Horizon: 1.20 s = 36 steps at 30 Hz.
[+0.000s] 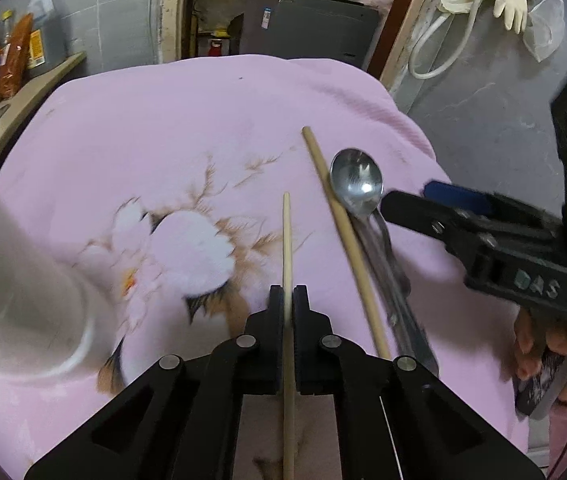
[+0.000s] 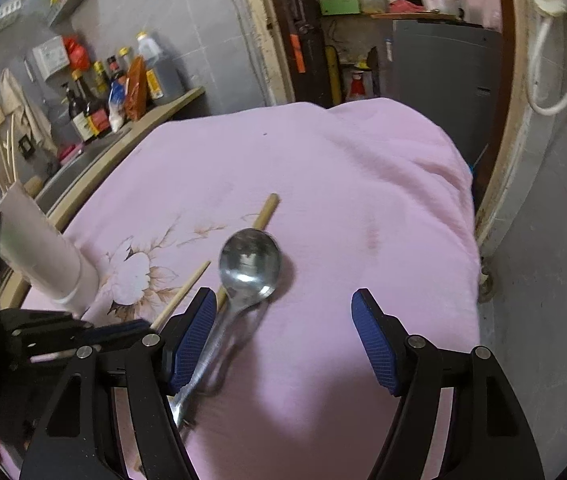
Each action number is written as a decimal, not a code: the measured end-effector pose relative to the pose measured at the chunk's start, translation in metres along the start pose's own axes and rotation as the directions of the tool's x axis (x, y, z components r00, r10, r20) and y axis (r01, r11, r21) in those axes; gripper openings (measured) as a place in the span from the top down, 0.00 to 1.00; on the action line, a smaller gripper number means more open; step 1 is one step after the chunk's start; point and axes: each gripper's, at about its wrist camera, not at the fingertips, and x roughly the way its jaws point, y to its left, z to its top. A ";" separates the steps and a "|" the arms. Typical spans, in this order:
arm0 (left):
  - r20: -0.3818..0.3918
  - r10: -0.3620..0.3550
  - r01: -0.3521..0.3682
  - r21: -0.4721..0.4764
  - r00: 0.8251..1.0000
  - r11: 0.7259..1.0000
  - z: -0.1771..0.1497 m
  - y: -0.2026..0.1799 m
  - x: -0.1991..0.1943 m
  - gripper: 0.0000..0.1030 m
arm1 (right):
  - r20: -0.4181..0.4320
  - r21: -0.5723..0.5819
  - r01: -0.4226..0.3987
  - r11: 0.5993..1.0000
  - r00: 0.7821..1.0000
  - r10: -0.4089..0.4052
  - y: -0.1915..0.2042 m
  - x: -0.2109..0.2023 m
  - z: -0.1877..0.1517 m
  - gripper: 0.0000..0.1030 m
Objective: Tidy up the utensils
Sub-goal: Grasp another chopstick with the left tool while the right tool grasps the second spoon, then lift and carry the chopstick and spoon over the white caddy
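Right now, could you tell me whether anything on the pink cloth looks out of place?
The white cylindrical cup lies tipped on its side at the cloth's left edge, mouth toward the flower print; it holds no utensils.

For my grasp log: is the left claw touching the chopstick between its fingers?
Touching. The left wrist view shows the left claw closed on the chopstick, both fingers pressed against it.

Steel spoon [image 2: 249, 268] bowl-up beside wooden chopstick [image 1: 343, 240] on pink cloth; second chopstick [image 1: 287, 248] clamped, raised.
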 end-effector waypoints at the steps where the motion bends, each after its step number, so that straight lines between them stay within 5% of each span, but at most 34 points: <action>1: -0.002 0.005 -0.005 -0.001 1.000 1.000 -0.004 0.000 -0.003 0.97 | -0.009 -0.010 0.000 1.000 1.000 0.000 0.003 0.003 0.001 0.33; 13: -0.004 -0.005 0.005 -0.015 1.000 1.000 -0.020 0.002 -0.018 0.97 | -0.050 -0.064 0.064 0.996 0.997 -0.067 0.021 0.031 0.013 0.33; 19: -0.039 -0.027 0.027 0.007 0.999 1.000 -0.013 0.002 -0.017 0.97 | -0.054 -0.080 0.091 0.993 0.994 -0.096 0.024 0.035 0.013 0.58; 24: -0.102 -0.040 0.042 0.011 0.994 0.999 -0.002 0.004 -0.011 0.97 | -0.036 -0.067 0.086 0.994 0.995 -0.089 0.024 0.032 0.012 0.61; 29: -0.116 -0.060 0.060 0.002 0.991 0.998 -0.001 0.005 -0.011 0.97 | 0.013 -0.067 0.088 0.994 0.996 -0.087 0.026 0.021 0.009 0.61; 36: -0.015 -0.133 0.132 -0.052 0.991 0.990 -0.017 0.007 -0.027 0.98 | 0.163 -0.111 0.110 0.988 0.982 -0.091 0.042 -0.011 -0.004 0.62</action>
